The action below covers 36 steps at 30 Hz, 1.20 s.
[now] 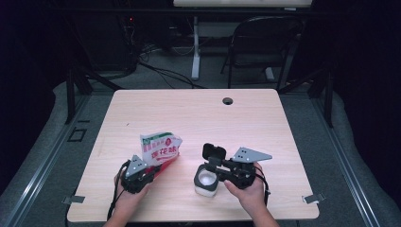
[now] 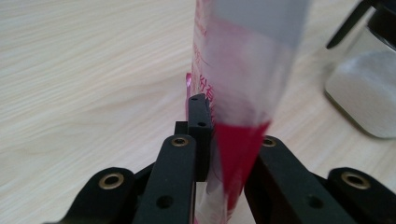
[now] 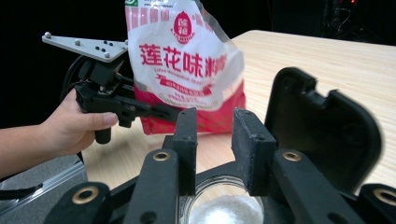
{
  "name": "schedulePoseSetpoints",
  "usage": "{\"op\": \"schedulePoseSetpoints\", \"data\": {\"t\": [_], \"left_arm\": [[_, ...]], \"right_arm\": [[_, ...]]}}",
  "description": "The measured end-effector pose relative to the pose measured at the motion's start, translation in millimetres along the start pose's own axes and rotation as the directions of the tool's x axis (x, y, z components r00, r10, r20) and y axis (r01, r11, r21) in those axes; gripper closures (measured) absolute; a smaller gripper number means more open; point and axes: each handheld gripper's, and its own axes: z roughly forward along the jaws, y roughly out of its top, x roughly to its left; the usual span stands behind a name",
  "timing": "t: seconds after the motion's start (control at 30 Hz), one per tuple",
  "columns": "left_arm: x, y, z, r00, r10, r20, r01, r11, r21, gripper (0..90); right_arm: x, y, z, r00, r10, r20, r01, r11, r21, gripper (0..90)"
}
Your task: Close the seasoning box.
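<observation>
The left gripper [image 1: 150, 174] pinches the red-and-white plastic seasoning bag [image 1: 160, 148] upright, left of the open-lidded clear jar [image 1: 206, 180], probably ready for pouring; the right gripper [image 3: 215, 140], jaws half-open and empty, hovers over the jar.

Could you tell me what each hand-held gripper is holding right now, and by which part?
The left hand-held gripper pinches the seasoning bag by its red bottom edge. The right hand-held gripper holds nothing; its jaws stand apart above the open jar.

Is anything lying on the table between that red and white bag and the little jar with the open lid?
Nothing: the high view shows bare wooden table between the seasoning bag and the jar.
</observation>
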Motion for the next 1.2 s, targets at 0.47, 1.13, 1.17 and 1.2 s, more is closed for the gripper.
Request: {"op": "schedulePoseSetpoints", "data": {"t": [0.47,1.13,1.17,1.2], "left_arm": [[29.3,2.2,-29.7,0.9808,-0.072,-0.181,0.065,0.997,-0.043,87.5],[45.7,-7.4,-30.6,0.9607,-0.042,-0.275,0.054,0.9978,0.038,75.4],[46.1,-8.2,-30.2,0.9626,-0.047,-0.267,0.059,0.9975,0.04,70.0],[46.1,-9.3,-29.7,0.9641,-0.059,-0.259,0.069,0.9972,0.028,66.5]], "right_arm": [[-7.2,11.8,-16.6,0.9994,0.001,0.034,0.001,0.998,-0.057,68.5],[-29.0,13.7,-31.0,0.9889,0.04,0.143,-0.026,0.995,-0.098,53.5],[-30.3,12.8,-29.7,0.9877,0.041,0.151,-0.029,0.996,-0.085,53.4],[-31.3,11.7,-28.4,0.9869,0.044,0.155,-0.033,0.997,-0.077,53.0]]}}
